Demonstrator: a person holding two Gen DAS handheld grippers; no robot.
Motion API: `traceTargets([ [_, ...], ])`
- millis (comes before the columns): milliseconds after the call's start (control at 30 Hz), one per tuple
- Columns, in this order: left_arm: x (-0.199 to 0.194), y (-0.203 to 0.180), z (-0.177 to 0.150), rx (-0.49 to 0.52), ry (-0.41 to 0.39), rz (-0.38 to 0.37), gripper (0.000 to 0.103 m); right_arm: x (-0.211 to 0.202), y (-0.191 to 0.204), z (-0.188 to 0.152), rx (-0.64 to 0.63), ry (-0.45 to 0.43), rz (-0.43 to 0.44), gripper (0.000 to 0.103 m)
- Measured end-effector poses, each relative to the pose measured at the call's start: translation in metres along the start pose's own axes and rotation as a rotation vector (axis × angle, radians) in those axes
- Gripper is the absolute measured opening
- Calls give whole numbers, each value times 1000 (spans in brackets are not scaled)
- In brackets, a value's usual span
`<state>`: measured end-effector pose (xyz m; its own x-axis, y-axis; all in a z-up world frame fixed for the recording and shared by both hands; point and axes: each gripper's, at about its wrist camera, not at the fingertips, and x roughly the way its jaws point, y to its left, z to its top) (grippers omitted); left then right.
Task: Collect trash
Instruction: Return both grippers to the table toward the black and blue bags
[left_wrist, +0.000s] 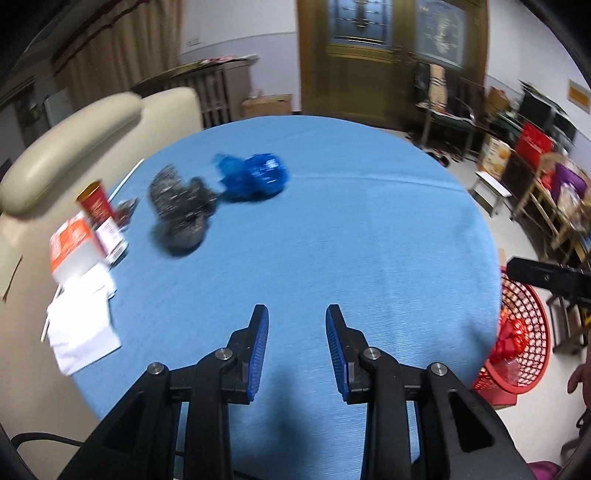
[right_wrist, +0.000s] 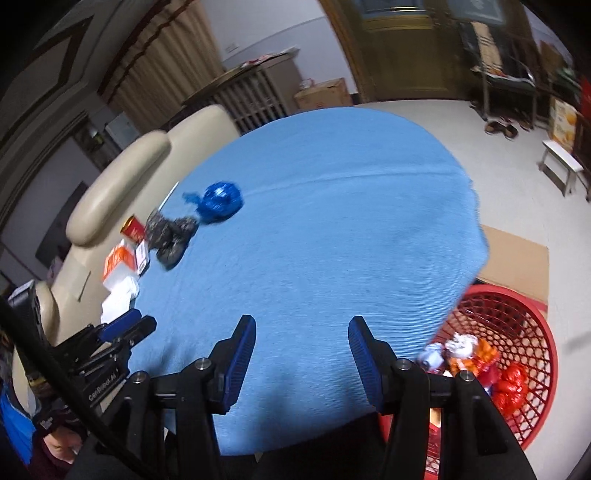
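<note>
A crumpled blue wrapper (left_wrist: 255, 177) and a crumpled dark grey wrapper (left_wrist: 181, 210) lie at the far left of the round blue table (left_wrist: 351, 229); both also show in the right wrist view, blue wrapper (right_wrist: 218, 201), grey wrapper (right_wrist: 170, 236). A red mesh basket (right_wrist: 517, 332) stands on the floor to the table's right, holding several crumpled pieces of trash (right_wrist: 476, 360). My left gripper (left_wrist: 297, 314) is open and empty over the near table. My right gripper (right_wrist: 303, 326) is open and empty over the table's near edge, left of the basket.
At the table's left edge are a red can (left_wrist: 98, 206), an orange-and-white box (left_wrist: 74, 247) and white paper (left_wrist: 83, 321). A cream sofa (left_wrist: 70, 155) stands behind. Flat cardboard (right_wrist: 517, 258) lies on the floor by the basket. Cluttered shelves (left_wrist: 546, 177) line the right wall.
</note>
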<state>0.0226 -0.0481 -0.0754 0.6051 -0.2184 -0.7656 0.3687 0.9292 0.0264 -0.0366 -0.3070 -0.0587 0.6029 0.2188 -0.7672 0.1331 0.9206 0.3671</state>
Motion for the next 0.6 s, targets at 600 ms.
traceTargets([
  [600, 18, 77, -21, -175, 44, 72, 33, 40, 47, -5, -94, 69, 7, 57],
])
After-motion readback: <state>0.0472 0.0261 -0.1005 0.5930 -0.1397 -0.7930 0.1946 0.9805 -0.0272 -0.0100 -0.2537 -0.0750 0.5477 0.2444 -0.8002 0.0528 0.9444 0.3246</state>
